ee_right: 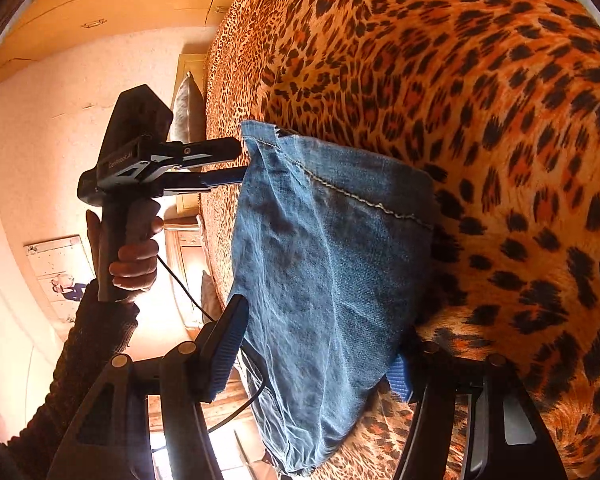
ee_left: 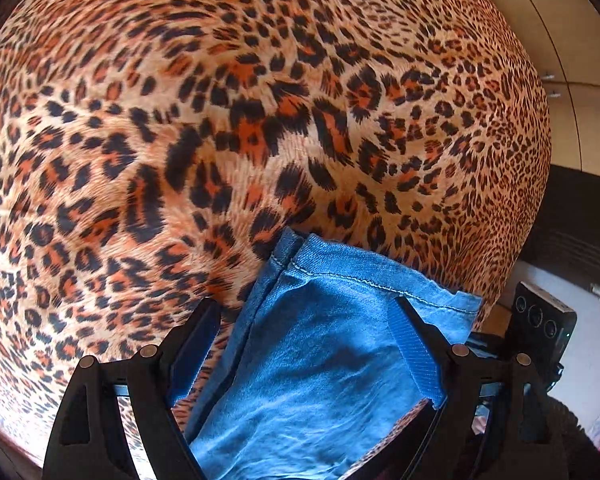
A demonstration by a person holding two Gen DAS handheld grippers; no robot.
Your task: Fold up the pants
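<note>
The left tool [ee_left: 306,304] stood spread wide and pointed steeply down. Its two black fingers with blue ribbed pads sat on either side of a pair of faded blue denim pants [ee_left: 332,360]. In the left wrist view a strip of patterned cloth showed between the left-hand finger and the edge of the denim, so the pads were not pinching the pants. A stitched hem ran across the denim just past the fingertips.

The right wrist view showed the left tool from the side, its fingertips at the upper corner of the pants. A bare left hand [ee_right: 134,256] in a dark knitted sleeve [ee_right: 92,352] gripped its handle. A thin black cable [ee_right: 188,288] trailed below the hand.

The right tool [ee_right: 324,324] had its jaws parted about halfway, and the denim spanned the gap between them. The cloth covered most of the far blue pad and met the tip of the near one. I could not tell whether the pads pressed on it.

The pants lay bunched on a bed, over an orange, tan and black leopard-print bedspread [ee_left: 220,120] that filled most of both views. Pale wooden cupboard panels [ee_left: 560,60] stood beyond the edge of the bed. A grey cushion [ee_right: 188,108] rested at its far end.
</note>
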